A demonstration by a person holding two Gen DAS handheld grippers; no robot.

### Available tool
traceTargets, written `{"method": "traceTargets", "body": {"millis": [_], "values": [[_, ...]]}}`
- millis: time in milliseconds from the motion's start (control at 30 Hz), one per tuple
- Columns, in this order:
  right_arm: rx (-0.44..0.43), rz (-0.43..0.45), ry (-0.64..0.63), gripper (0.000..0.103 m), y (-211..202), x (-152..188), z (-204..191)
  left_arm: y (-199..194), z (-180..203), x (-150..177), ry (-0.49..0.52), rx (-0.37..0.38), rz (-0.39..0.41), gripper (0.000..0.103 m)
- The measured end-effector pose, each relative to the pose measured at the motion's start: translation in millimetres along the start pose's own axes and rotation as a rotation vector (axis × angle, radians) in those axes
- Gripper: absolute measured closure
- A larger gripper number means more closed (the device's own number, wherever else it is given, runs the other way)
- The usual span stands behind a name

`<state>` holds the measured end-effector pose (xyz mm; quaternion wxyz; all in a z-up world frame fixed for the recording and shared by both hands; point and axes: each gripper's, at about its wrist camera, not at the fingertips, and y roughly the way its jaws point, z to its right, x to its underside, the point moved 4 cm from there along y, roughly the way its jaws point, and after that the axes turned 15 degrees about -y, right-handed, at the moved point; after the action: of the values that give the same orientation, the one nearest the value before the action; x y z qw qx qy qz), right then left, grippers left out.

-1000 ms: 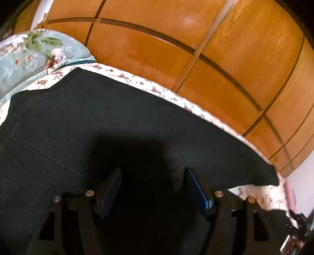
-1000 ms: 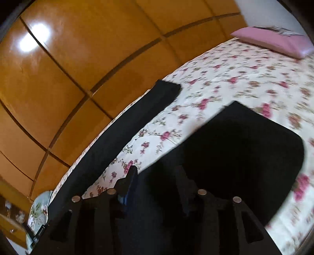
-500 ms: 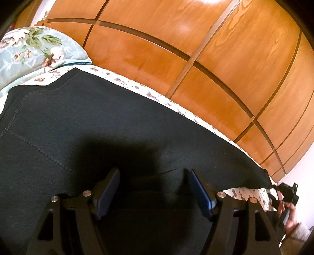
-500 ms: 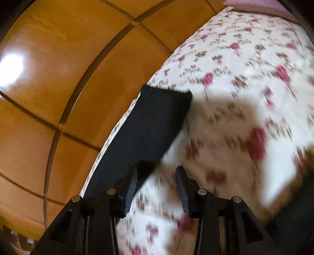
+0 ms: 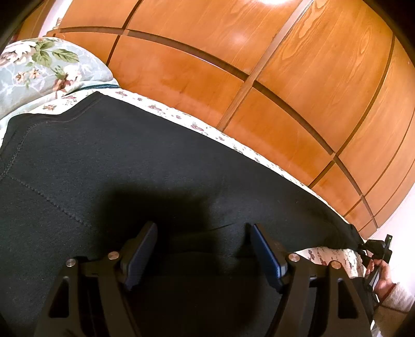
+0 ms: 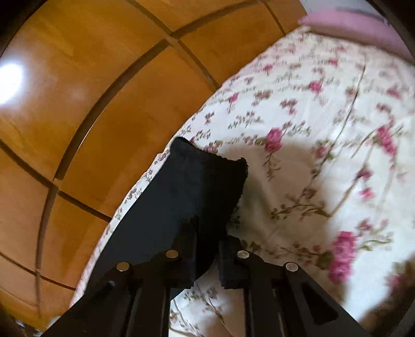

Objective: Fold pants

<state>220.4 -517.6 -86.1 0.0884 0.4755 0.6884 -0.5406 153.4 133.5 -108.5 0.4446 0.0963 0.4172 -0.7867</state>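
Black pants [image 5: 155, 155] lie spread on a floral bedsheet [image 6: 311, 129], one leg running along the bed's far edge. My left gripper [image 5: 202, 248] hovers low over the wide upper part of the pants. It is open, and between its fingers is only flat cloth with a fold edge. My right gripper [image 6: 208, 230] is at the hem of the pants leg [image 6: 181, 202]. Its jaws are closing, with the hem's near corner bunched between them. The left wrist view shows the right gripper [image 5: 376, 248] small at the far right, at the leg's tip, with a hand [image 5: 384, 277] on it.
Glossy wooden wardrobe doors [image 5: 259, 77] stand right behind the bed's far edge. A pale green floral pillow [image 5: 39, 67] lies beyond the waistband on the left. A pink pillow [image 6: 350, 23] sits at the far end of the bed.
My right gripper has swung from above dark cloth to the far leg's hem, and its jaws have narrowed onto the cloth. The left gripper has stayed put.
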Motion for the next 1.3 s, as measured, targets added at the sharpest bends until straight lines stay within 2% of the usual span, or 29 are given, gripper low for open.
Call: {"method": "traceTargets", "body": {"millis": [300,433,533,700,767,800,867,933,1100,1167,1300], "values": [[0.161,0.051,-0.037,0.093,-58.8,7.9,38.0,-0.4,0.1,-0.8,-0.007,0.009,-0.002,0.028],[0.111,0.041,0.047,0.093,-52.0,16.0,61.1,-0.6,0.1,-1.3,-0.008,0.01,-0.002,0.028],[0.141,0.041,0.033,0.092,-53.4,13.4,59.2,-0.8,0.0,-1.6,-0.008,0.01,-0.002,0.028],[0.174,0.099,0.139,0.087,-68.1,14.4,74.7,-0.9,-0.2,-1.5,-0.009,0.011,-0.001,0.028],[0.201,0.115,0.146,0.084,-79.3,16.5,77.4,-0.5,0.4,-1.7,-0.009,0.01,-0.001,0.028],[0.185,0.116,0.14,0.084,-84.2,20.5,75.1,-0.4,0.7,-1.7,-0.009,0.01,0.0,0.028],[0.138,0.1,0.091,0.084,-90.1,28.9,60.4,-0.5,0.6,-1.7,-0.009,0.01,-0.001,0.028],[0.109,0.088,-0.014,0.084,-92.8,39.9,32.6,-0.7,0.5,-1.7,-0.009,0.01,-0.001,0.028],[-0.03,0.037,-0.385,0.084,-82.2,76.8,-75.1,-0.7,1.0,-1.9,-0.013,0.013,-0.002,0.028],[-0.09,0.007,-0.487,0.083,-72.4,91.0,-111.6,-0.4,1.5,-1.9,-0.016,0.014,-0.003,0.028],[-0.069,-0.052,-0.65,0.082,-46.0,116.7,-160.6,-1.7,-0.2,-2.2,-0.023,0.022,-0.005,0.028]]}}
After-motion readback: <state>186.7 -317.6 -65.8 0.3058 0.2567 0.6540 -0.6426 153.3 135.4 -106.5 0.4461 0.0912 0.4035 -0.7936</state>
